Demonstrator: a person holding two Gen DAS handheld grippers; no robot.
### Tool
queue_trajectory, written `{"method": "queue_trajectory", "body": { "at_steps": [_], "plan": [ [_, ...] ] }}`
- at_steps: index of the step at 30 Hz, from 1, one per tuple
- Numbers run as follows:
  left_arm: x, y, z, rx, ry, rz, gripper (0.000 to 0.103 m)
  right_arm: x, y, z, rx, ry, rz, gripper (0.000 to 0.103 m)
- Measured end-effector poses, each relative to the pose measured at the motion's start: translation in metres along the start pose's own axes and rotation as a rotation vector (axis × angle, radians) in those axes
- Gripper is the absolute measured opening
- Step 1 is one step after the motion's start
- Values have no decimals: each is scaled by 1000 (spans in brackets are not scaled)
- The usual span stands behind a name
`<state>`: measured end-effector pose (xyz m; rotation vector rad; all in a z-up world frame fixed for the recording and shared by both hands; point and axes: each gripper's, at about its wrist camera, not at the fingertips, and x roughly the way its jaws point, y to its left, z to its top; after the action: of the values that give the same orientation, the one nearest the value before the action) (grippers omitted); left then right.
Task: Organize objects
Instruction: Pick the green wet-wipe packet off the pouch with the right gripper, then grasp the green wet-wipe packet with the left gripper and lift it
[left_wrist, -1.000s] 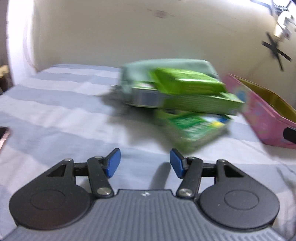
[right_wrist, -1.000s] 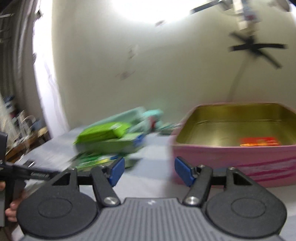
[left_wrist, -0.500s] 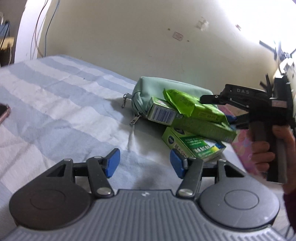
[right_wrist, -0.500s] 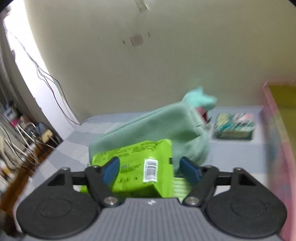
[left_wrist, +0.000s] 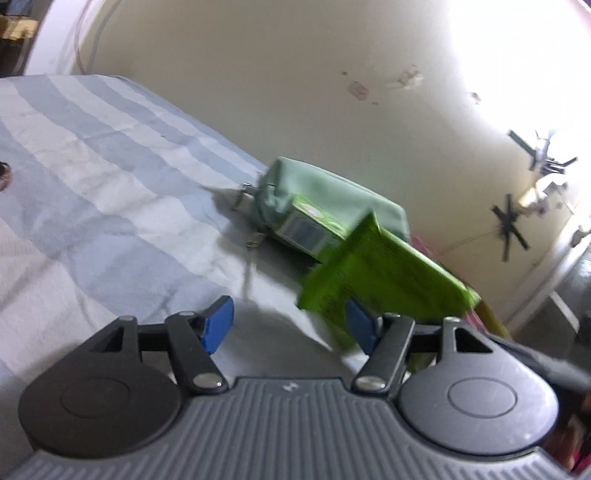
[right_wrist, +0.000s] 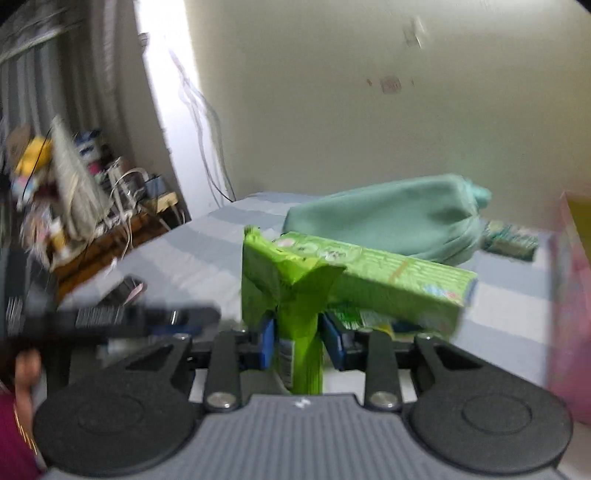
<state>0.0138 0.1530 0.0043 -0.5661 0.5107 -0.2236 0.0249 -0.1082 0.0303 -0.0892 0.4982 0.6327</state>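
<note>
Left gripper (left_wrist: 290, 325): it pointed slightly downward over the bed, rolled so that the bed ran downhill to the right in its view. Its blue fingers (left_wrist: 218, 323) stood spread with only bedsheet between them; the jaws had just been opening wider.
Bed (left_wrist: 92, 192): it was covered with a sheet in pale blue and white stripes, and all the task's things lay on or above it.
Pouch (left_wrist: 332, 195): mint-green cloth, lying near the wall, with zipper pulls hanging at its near end.
Box (left_wrist: 308, 229): a long green carton resting against the pouch, its barcode end turned to the left camera.
Green packet (right_wrist: 284, 280): a bright green wrapped pack, lifted off the pile and held in the air. In the left view it hung just beyond the left gripper's right finger and hid part of the box.
Right gripper (right_wrist: 298, 339): angled slightly downward, its jaws had just been closing, and the blue pads pinched the crimped end of the green packet. The packet stood up in front of the lens and blocked the middle of the pile.
Small pack (right_wrist: 509, 240): a green patterned pack lay flat behind the pouch, beside the tin.
Pink tin (right_wrist: 572, 295): only its blurred wall showed at the right edge.
</note>
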Motion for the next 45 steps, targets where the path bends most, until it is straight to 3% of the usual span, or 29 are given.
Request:
{"method": "queue_trajectory", "body": {
  "at_steps": [2,4,6,13,14,19,23,28,30,31,35,40,45],
  "plan": [
    [-3,1,-1,-7,12,-32,73,-21,21,-16,-175,-11,-60,28],
    [-10,2,-3,-12,28,-72,73,-37,34,-34,-305,23,-49,31],
    [-16,1,-5,-8,42,-88,73,-50,39,-48,-356,63,-22,32],
    [-26,-18,-11,65,112,-121,73,-67,16,-66,-153,118,70,53],
    [-26,-22,-12,80,124,-126,73,-66,13,-68,-128,129,85,60],
    [-16,-39,-20,130,199,-173,71,-80,11,-79,-108,157,89,74],
    [-8,-50,-28,175,253,-183,70,-86,5,-85,-29,157,116,76],
    [7,-55,-40,191,330,-172,61,-68,7,-81,1,173,124,76],
    [6,-58,-43,213,312,-157,57,-59,9,-77,3,167,128,73],
    [7,-59,-44,214,318,-157,50,-53,12,-74,-6,165,117,65],
    [12,-64,-41,194,332,-140,48,-43,9,-67,-34,156,76,57],
    [34,-82,-40,216,376,-163,48,-53,-18,-71,28,141,-6,53],
    [62,-127,-55,330,412,-200,49,-80,-44,-84,86,111,-74,53]
  ]
}}
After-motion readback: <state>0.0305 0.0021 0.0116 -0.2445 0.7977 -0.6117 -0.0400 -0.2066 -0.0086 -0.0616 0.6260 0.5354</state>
